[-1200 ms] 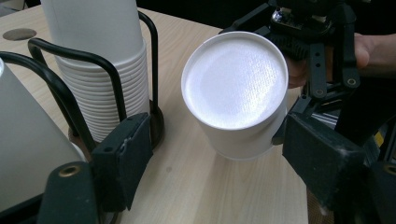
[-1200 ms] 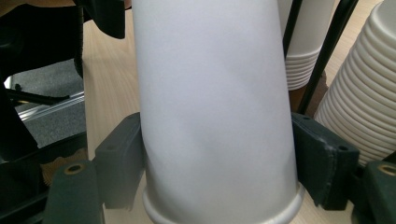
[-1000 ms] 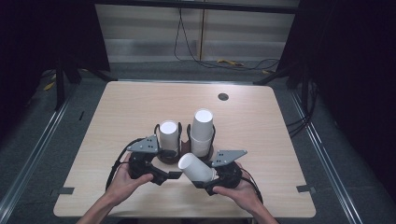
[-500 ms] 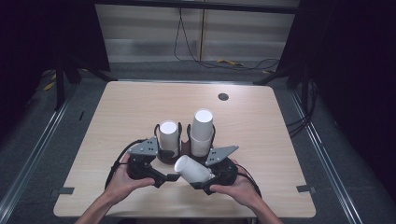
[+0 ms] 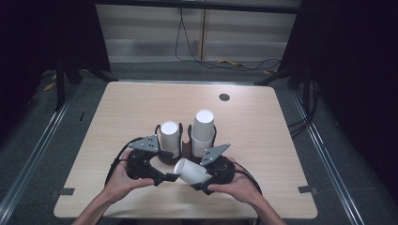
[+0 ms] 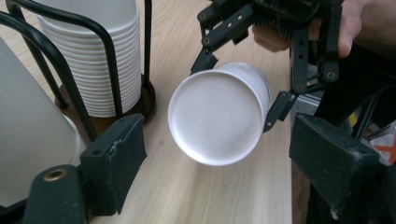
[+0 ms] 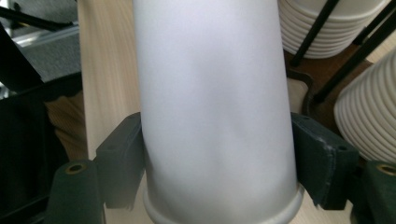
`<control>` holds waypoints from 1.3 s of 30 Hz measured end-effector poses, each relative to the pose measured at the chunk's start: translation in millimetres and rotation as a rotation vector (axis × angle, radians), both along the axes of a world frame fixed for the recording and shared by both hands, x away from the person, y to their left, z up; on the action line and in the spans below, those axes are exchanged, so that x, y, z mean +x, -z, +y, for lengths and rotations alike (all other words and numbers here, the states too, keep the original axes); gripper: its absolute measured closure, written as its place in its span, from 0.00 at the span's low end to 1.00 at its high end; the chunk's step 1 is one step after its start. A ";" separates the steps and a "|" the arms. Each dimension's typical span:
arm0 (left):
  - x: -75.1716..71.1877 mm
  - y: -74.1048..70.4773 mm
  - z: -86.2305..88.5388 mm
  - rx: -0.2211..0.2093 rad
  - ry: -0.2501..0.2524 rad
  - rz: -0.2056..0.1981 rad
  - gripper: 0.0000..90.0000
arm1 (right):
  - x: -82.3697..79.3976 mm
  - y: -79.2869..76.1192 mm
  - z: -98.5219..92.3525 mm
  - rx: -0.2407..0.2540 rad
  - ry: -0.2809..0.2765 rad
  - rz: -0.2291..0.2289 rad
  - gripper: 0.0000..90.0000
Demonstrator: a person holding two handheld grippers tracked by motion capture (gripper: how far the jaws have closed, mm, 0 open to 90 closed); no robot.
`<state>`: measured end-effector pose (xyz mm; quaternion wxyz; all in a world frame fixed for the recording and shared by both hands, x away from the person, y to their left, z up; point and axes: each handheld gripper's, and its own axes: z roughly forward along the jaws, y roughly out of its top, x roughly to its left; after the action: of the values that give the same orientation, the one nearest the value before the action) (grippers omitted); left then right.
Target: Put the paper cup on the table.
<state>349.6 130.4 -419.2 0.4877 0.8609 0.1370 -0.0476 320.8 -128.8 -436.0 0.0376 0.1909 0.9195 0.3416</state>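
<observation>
Right gripper (image 5: 199, 177), near edge of the table (image 5: 263, 136): jaws clamped on a single white paper cup (image 5: 191, 171), held on its side above the wood, closed bottom pointing left. Left gripper (image 5: 162, 177) just beside that bottom, jaws just opened, spread wide with nothing between the pads. Just beyond both, two wire racks hold cup stacks: shorter left stack (image 5: 169, 136), taller right stack (image 5: 203, 131).

A matt, smooth white paper cup (image 7: 215, 112) is seen beside black glossy wire holders (image 6: 112, 56) on a pale, matt wood-grain table (image 5: 263, 122).
</observation>
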 end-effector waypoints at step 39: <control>2.6 14.1 -20.4 0.260 0.091 0.032 0.30 | 1.9 -3.1 33.2 -0.254 -0.114 -0.025 0.30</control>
<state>352.2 110.0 -433.2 0.3673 0.9213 0.1103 -0.0651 322.7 -95.6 -432.9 0.0533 0.1277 0.9642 0.2262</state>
